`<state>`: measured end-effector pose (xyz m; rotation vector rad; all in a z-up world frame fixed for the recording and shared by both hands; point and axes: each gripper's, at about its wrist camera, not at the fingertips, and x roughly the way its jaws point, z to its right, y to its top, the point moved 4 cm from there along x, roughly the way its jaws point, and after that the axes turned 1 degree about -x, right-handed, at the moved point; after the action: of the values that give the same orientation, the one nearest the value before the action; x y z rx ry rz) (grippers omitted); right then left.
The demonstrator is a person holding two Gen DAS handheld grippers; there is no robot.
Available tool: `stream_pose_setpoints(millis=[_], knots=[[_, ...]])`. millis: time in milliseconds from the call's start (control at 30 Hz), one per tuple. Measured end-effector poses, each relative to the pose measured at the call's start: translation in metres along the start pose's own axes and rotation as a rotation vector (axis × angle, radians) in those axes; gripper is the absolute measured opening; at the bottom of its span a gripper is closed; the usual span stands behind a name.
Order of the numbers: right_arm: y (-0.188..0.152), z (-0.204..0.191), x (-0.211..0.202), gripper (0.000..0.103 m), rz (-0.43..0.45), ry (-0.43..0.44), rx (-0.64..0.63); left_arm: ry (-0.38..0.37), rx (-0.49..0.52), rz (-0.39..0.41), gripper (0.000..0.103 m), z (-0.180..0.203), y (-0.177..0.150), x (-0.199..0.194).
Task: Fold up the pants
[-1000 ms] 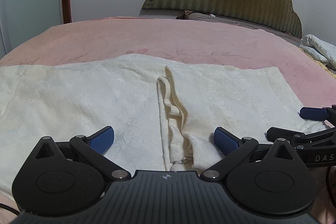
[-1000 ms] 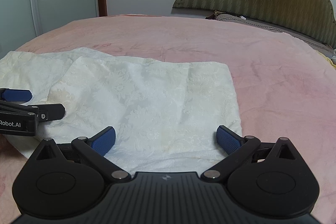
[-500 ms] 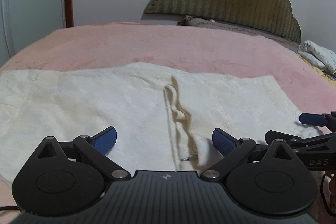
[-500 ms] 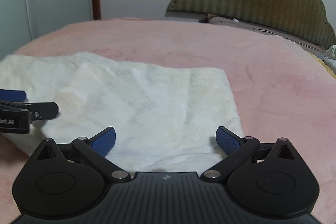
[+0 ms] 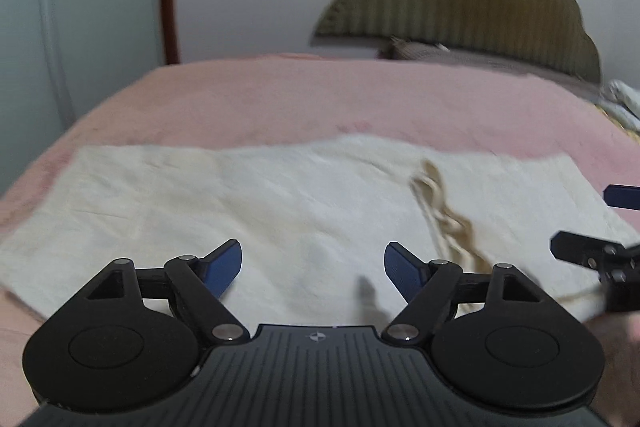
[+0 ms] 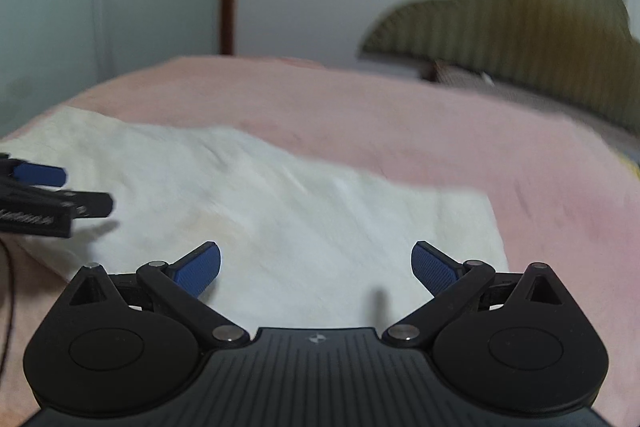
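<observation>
1. The cream pants lie flat on the pink bed, left edge near the bed's left side; a lot of bare bed beyond and at right, up to the headboard.
2. Writing: logo on the gripper body too blurred to read.
3. Left gripper: jaws apart, have just been closing a bit, nothing btw. them, above the pants. Right gripper: wide, empty, over the pants' right part.
</observation>
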<state>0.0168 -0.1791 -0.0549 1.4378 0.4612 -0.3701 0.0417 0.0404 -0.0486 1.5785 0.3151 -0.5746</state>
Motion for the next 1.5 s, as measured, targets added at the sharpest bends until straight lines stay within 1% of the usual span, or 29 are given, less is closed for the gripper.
stream_pose_setpoints(millis=[67, 100, 167, 233, 300, 367, 400, 433, 467, 533, 567, 633, 700, 767, 800, 833, 867, 933, 967, 1000, 1100, 1167, 1233, 1300, 1333, 1400, 1433, 1467, 1500], knots=[[0.013, -0.026, 0.001, 0.103, 0.017, 0.056, -0.062, 0.071, -0.043, 0.007, 0.082, -0.024, 0.007, -0.005], [0.018, -0.043, 0.004, 0.103, 0.019, 0.106, -0.096, 0.099, -0.070, 0.007, 0.082, -0.038, 0.010, -0.008], [0.022, -0.074, 0.010, 0.103, 0.029, 0.174, -0.150, 0.142, -0.135, 0.008, 0.082, -0.069, 0.015, -0.015], [0.023, -0.108, 0.013, 0.102, 0.050, 0.237, -0.234, 0.184, -0.191, 0.006, 0.081, -0.098, 0.015, -0.023], [0.021, -0.144, 0.011, 0.102, 0.098, 0.272, -0.344, 0.240, -0.210, -0.007, 0.081, -0.122, 0.013, -0.027], [0.018, -0.175, 0.013, 0.102, 0.125, 0.292, -0.464, 0.297, -0.203, -0.056, 0.080, -0.142, 0.007, -0.025], [0.015, -0.189, 0.015, 0.102, 0.135, 0.300, -0.519, 0.310, -0.197, -0.082, 0.080, -0.149, 0.004, -0.021], [0.012, -0.200, 0.017, 0.099, 0.138, 0.311, -0.560, 0.318, -0.208, -0.101, 0.076, -0.156, 0.000, -0.020], [0.009, -0.209, 0.019, 0.094, 0.133, 0.324, -0.588, 0.312, -0.239, -0.107, 0.076, -0.164, -0.003, -0.022], [0.004, -0.225, 0.025, 0.088, 0.117, 0.341, -0.632, 0.269, -0.332, -0.091, 0.076, -0.180, -0.004, -0.029], [0.002, -0.229, 0.028, 0.084, 0.115, 0.335, -0.651, 0.261, -0.375, -0.082, 0.076, -0.187, -0.004, -0.032], [0.000, -0.242, 0.037, 0.077, 0.121, 0.304, -0.701, 0.260, -0.444, -0.075, 0.075, -0.201, -0.002, -0.037], [0.002, -0.255, 0.041, 0.071, 0.152, 0.267, -0.759, 0.217, -0.526, -0.087, 0.076, -0.214, -0.002, -0.042], [0.001, -0.265, 0.045, 0.061, 0.175, 0.250, -0.808, 0.135, -0.642, -0.109, 0.077, -0.223, -0.006, -0.043], [0.002, -0.271, 0.048, 0.058, 0.188, 0.244, -0.829, 0.084, -0.707, -0.118, 0.077, -0.228, -0.009, -0.044], [0.002, -0.277, 0.051, 0.051, 0.197, 0.240, -0.848, 0.034, -0.771, -0.129, 0.081, -0.232, -0.012, -0.043], [0.002, -0.283, 0.054, 0.048, 0.202, 0.240, -0.871, -0.009, -0.820, -0.139, 0.082, -0.234, -0.015, -0.042], [0.003, -0.294, 0.059, 0.036, 0.214, 0.246, -0.898, -0.074, -0.874, -0.149, 0.085, -0.234, -0.017, -0.040], [0.005, -0.297, 0.062, 0.033, 0.216, 0.256, -0.901, -0.099, -0.886, -0.151, 0.085, -0.233, -0.017, -0.039], [0.008, -0.300, 0.065, 0.032, 0.215, 0.270, -0.895, -0.122, -0.895, -0.153, 0.087, -0.231, -0.016, -0.037], [0.024, -0.297, 0.069, 0.029, 0.203, 0.312, -0.818, -0.216, -0.951, -0.143, 0.090, -0.229, -0.012, -0.027], [0.037, -0.290, 0.071, 0.026, 0.200, 0.336, -0.751, -0.290, -1.009, -0.143, 0.090, -0.228, -0.010, -0.015], [0.047, -0.282, 0.071, 0.026, 0.191, 0.358, -0.693, -0.351, -1.062, -0.143, 0.090, -0.227, -0.006, 0.002], [0.054, -0.277, 0.073, 0.026, 0.147, 0.419, -0.655, -0.355, -1.081, -0.152, 0.090, -0.227, -0.003, 0.017], [0.056, -0.273, 0.071, 0.026, 0.102, 0.479, -0.640, -0.348, -1.081, -0.162, 0.089, -0.226, -0.002, 0.022], [0.067, -0.257, 0.063, 0.027, 0.027, 0.644, -0.550, -0.320, -1.077, -0.179, 0.087, -0.224, 0.000, 0.027], [0.075, -0.247, 0.058, 0.026, 0.013, 0.707, -0.493, -0.309, -1.073, -0.179, 0.084, -0.223, 0.001, 0.027], [0.086, -0.234, 0.055, 0.026, 0.021, 0.743, -0.424, -0.297, -1.061, -0.180, 0.083, -0.222, 0.003, 0.027], [0.096, -0.222, 0.056, 0.026, 0.029, 0.746, -0.370, -0.273, -1.039, -0.182, 0.075, -0.220, 0.005, 0.030]])
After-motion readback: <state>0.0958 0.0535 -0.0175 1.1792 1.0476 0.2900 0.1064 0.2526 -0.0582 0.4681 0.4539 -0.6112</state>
